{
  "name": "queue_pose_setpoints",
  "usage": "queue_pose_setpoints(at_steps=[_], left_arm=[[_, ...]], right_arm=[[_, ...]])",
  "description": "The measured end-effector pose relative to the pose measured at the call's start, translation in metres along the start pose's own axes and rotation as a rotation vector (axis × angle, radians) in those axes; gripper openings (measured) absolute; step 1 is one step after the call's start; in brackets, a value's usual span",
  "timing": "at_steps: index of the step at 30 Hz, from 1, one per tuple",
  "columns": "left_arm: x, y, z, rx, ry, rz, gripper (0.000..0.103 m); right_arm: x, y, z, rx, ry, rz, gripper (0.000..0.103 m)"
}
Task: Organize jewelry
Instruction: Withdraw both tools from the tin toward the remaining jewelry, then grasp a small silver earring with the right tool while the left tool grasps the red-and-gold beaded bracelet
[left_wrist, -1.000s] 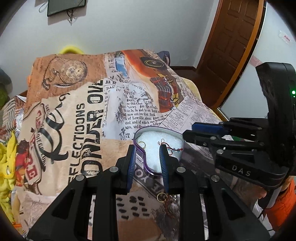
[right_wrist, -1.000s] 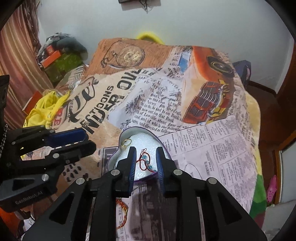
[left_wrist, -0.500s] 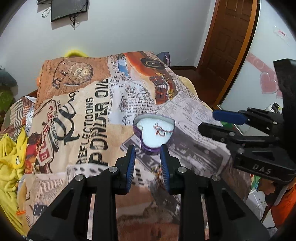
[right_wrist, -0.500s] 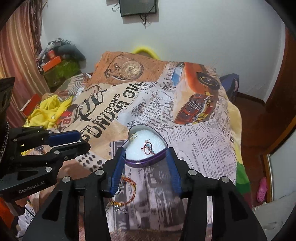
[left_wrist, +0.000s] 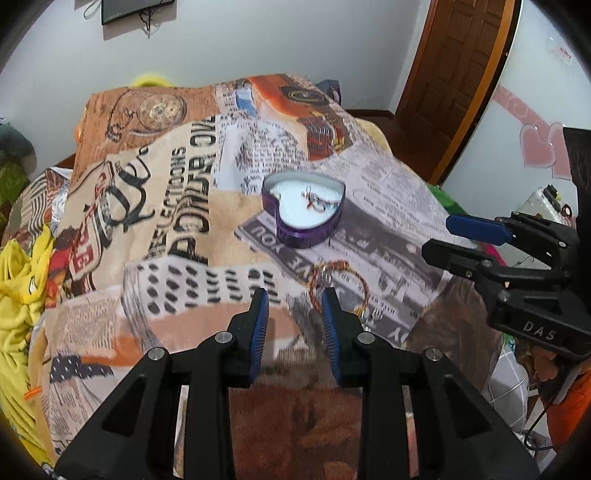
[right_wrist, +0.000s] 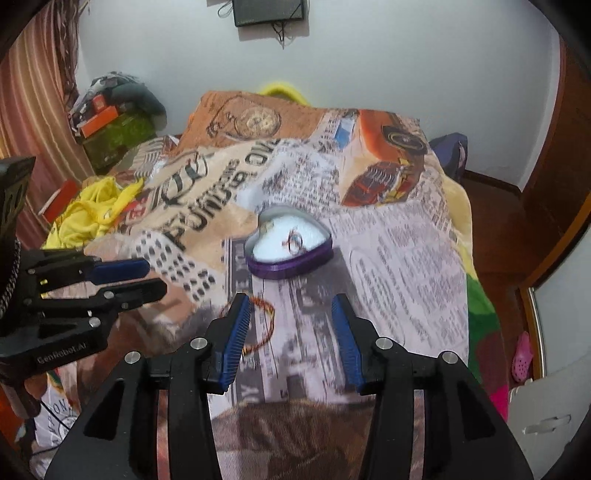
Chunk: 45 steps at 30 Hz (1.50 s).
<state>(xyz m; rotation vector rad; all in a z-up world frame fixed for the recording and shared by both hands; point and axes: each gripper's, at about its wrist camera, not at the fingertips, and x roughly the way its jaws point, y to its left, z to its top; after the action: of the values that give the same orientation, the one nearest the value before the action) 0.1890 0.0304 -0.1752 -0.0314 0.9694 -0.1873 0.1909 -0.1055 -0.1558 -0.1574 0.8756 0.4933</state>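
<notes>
A purple heart-shaped box (left_wrist: 306, 236) (right_wrist: 288, 267) with a white lining sits on the printed blanket (left_wrist: 166, 206). A small red thread bracelet (left_wrist: 314, 199) (right_wrist: 293, 240) lies inside it. Nearer to me, a braided orange-gold bracelet (left_wrist: 360, 282) (right_wrist: 267, 321) rests on the blanket. My left gripper (left_wrist: 293, 299) hovers just left of that bracelet, open, nothing between its pads. My right gripper (right_wrist: 290, 306) stands open above the blanket short of the box, the braided bracelet beside its left finger. Each gripper shows at the edge of the other's view (left_wrist: 461, 238) (right_wrist: 136, 278).
Yellow clothing (left_wrist: 14, 295) (right_wrist: 92, 210) is heaped at the bed's left side. The blanket falls away at the right edge (right_wrist: 476, 295), with floor, a pink shoe (right_wrist: 522, 354) and a wooden door (left_wrist: 454, 74) beyond. Boxes and bags (right_wrist: 110, 122) are stacked at the far left.
Both grippers have drawn back from the heart box. The right jaws opened and the red thread bracelet now lies in the box. The braided bracelet has come into view.
</notes>
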Motion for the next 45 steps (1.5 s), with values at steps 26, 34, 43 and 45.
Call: queue_pose_setpoints(at_steps=[26, 34, 43, 45], left_arm=[[0.030, -0.017, -0.028, 0.051, 0.079, -0.041, 0.029], [0.039, -0.030, -0.029, 0.067, 0.097, -0.064, 0.029], [0.056, -0.037, -0.028, 0.061, 0.123, -0.087, 0.023], [0.060, -0.039, -0.026, 0.063, 0.126, -0.082, 0.021]], right_arm=[[0.055, 0.021, -0.055, -0.057, 0.115, 0.075, 0.017], [0.049, 0.016, -0.054, -0.030, 0.099, 0.105, 0.012], [0.034, 0.001, -0.053, 0.001, 0.058, 0.079, 0.012], [0.032, -0.003, -0.053, 0.007, 0.054, 0.071, 0.012]])
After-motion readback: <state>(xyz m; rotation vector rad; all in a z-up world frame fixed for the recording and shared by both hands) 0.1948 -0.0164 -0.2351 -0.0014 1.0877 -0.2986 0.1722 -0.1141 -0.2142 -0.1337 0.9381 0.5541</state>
